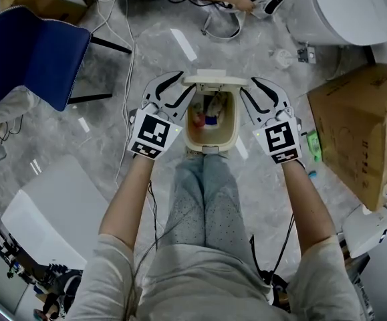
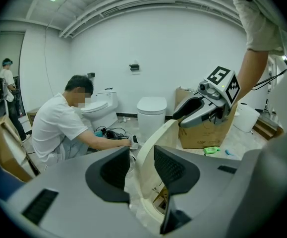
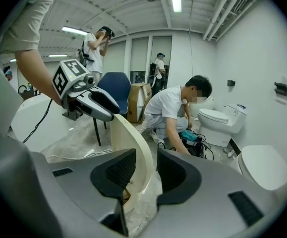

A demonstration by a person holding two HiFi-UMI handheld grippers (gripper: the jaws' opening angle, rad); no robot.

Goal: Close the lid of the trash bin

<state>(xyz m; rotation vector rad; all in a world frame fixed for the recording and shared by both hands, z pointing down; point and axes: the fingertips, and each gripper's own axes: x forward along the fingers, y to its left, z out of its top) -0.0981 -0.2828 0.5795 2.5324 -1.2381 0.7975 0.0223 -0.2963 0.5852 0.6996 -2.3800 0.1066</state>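
As grippers (image 1: pixel 179 87) (image 1: pixel 250 89) straddle it, bin lid (image 1: pixel 216 81) raised

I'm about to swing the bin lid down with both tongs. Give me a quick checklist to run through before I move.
1. The lid stands raised at the far side of the trash bin, ready to swing down: ok.
2. The left tongs are open, with one edge of the lid between the jaws: ok.
3. The right tongs are open and straddle the other edge of the lid: ok.
4. The rubbish sits low enough for the lid to seat: cannot tell.
5. The crouching person's hand is beyond the bin, away from the lid's path: ok.
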